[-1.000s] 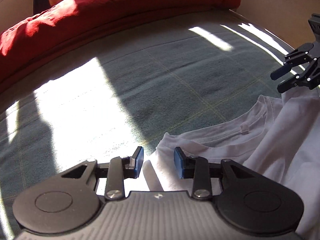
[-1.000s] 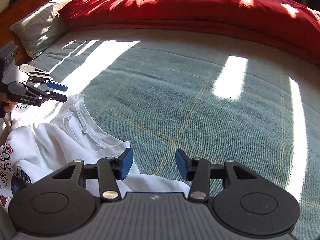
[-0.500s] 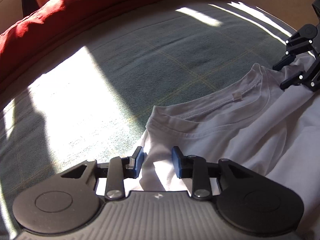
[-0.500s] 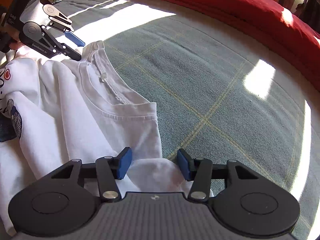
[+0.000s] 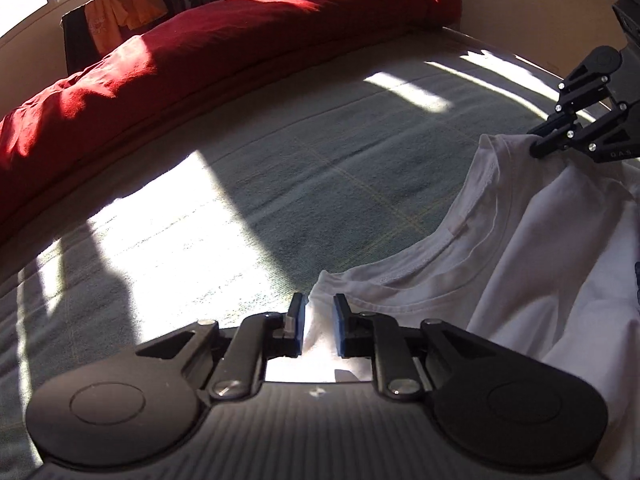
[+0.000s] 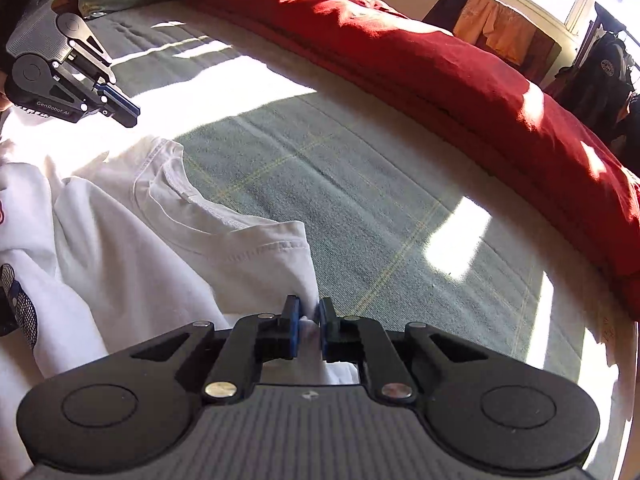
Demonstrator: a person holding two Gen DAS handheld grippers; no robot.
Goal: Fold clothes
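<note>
Both pinching the white T-shirt (image 6: 120, 248) rumpled on the green bedspread (image 6: 340, 200), right gripper (image 6: 308, 322) at one shoulder, left gripper (image 5: 318, 326) at the other around 6 o'clock, thin bites that could slip if tugged.

Soft white cotton shirt (image 5: 520, 256), matt black plastic tongs (image 5: 318, 326).
</note>
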